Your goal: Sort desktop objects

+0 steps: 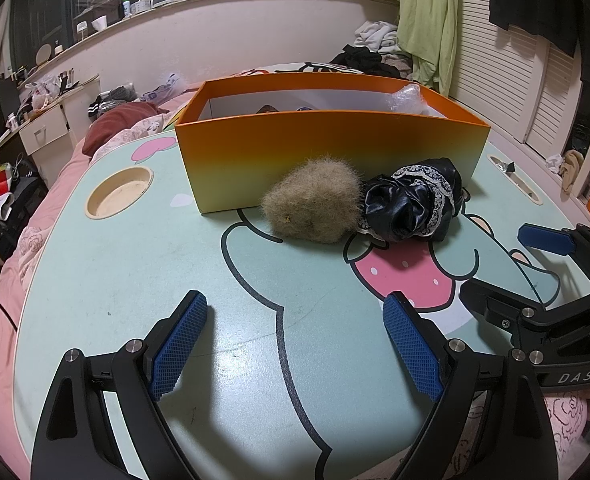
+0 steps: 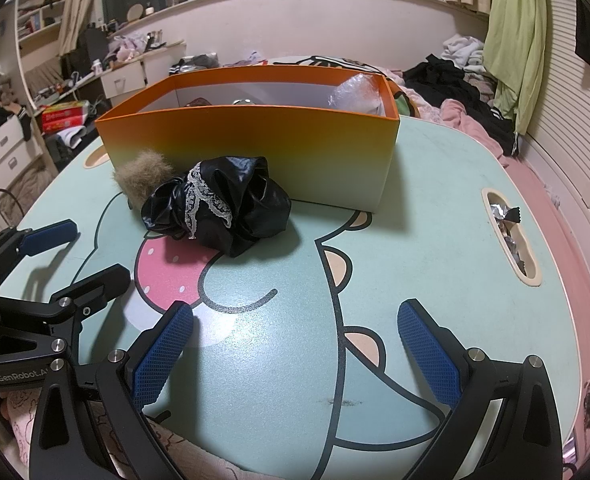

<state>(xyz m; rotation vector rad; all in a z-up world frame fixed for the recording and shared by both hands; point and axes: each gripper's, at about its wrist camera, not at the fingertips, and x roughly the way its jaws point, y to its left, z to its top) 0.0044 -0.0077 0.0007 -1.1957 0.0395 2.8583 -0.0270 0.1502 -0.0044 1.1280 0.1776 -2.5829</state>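
Note:
An open orange box (image 1: pixel 327 148) (image 2: pixel 251 140) stands on the green cartoon-print table (image 1: pixel 135 280) (image 2: pixel 435 240), with a clear plastic bag (image 1: pixel 409 98) (image 2: pixel 355 92) and other small items inside. Against its front wall lie a tan fluffy scrunchie (image 1: pixel 311 208) (image 2: pixel 143 176) and a black satin scrunchie with white lace (image 1: pixel 411 200) (image 2: pixel 219 204), touching each other. My left gripper (image 1: pixel 295 312) hovers open over the near table, well short of them. My right gripper (image 2: pixel 295 320) is open too, nothing between its blue pads. Each gripper shows at the edge of the other's view.
A round cup recess (image 1: pixel 119 192) sits at the table's left, an oblong slot with foil wrappers (image 2: pixel 511 232) at its right. The table rests on a pink-covered bed (image 1: pixel 23 248) with clothes piled behind. A cluttered desk (image 2: pixel 127 68) stands at the far left.

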